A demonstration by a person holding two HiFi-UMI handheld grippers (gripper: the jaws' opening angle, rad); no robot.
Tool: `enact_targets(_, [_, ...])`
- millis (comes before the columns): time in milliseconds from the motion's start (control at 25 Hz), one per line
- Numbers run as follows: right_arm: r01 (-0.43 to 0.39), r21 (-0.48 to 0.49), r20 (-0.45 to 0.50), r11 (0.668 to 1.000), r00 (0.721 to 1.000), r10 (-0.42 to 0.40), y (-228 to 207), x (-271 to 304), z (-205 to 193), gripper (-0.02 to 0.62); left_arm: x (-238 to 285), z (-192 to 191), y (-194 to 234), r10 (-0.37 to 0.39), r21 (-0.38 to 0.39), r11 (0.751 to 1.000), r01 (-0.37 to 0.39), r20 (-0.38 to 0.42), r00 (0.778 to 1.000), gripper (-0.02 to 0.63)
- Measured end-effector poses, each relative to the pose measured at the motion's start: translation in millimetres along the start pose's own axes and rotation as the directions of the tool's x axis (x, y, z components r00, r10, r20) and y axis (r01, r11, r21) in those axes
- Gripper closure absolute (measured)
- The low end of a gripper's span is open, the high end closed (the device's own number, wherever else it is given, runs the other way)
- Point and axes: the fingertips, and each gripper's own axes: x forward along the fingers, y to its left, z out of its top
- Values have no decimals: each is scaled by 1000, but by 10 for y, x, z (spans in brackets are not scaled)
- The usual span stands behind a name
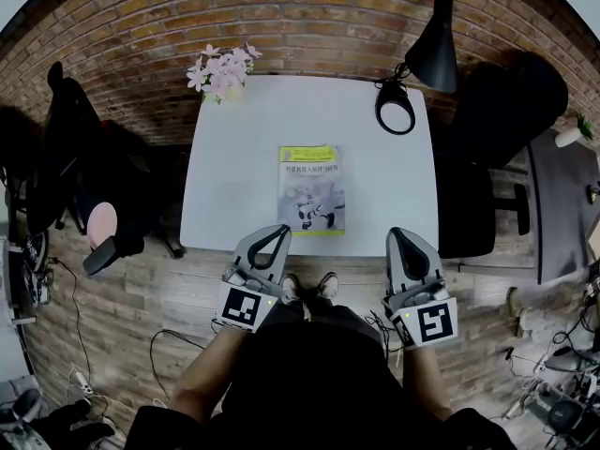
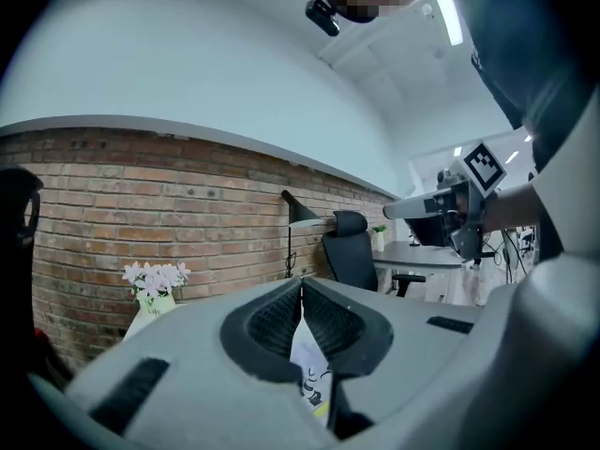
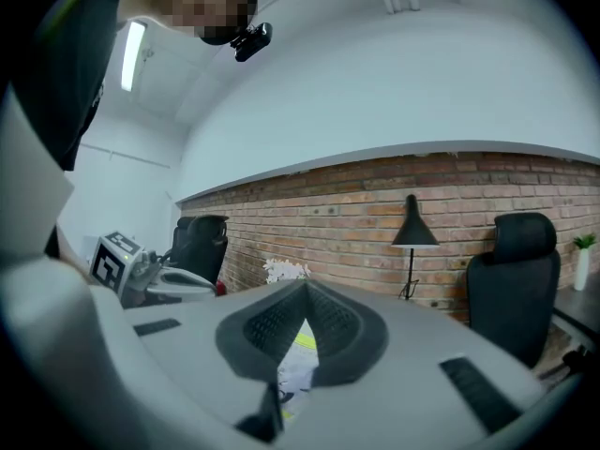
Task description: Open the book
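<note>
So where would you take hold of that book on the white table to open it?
Probably the book by its cover's right edge, at the near corner. It lies flat, closed, cover up, print upright to the person, so the spine is likely left. The right gripper, now shut, could come in low from the right and pinch the cover alone.

Your book (image 1: 311, 190) lies closed and flat on the white counter (image 1: 234, 157), cover up, near the edge closest to you, about midway along it. Its pale grey cover has a yellow-green band at the far end and what looks like a dark figure drawing lower down.
</note>
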Motion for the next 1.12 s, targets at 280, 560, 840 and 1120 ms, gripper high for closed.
enact_targets(280, [18,24,-32,1000,999,-17,-190,-72,-170,581,266,-228,-158,-39,37,998,41,-34,999,581])
enact_targets(560, [40,53,-105,998,994,-34,-334,-206,-385,581,598,-717,-343,-93,95,990,107,-144,985,509])
enact_targets(840, [40,62,-145,997,989,-30,-409,-248,-616,581,917,-1325,-613,-148,97,979,181,-276,950,464])
enact_targets(1120, [46,80,-110,996,993,-37,-512,-301,-702,581,1255,-1859,-924,-192,203,932,301,-427,884,377])
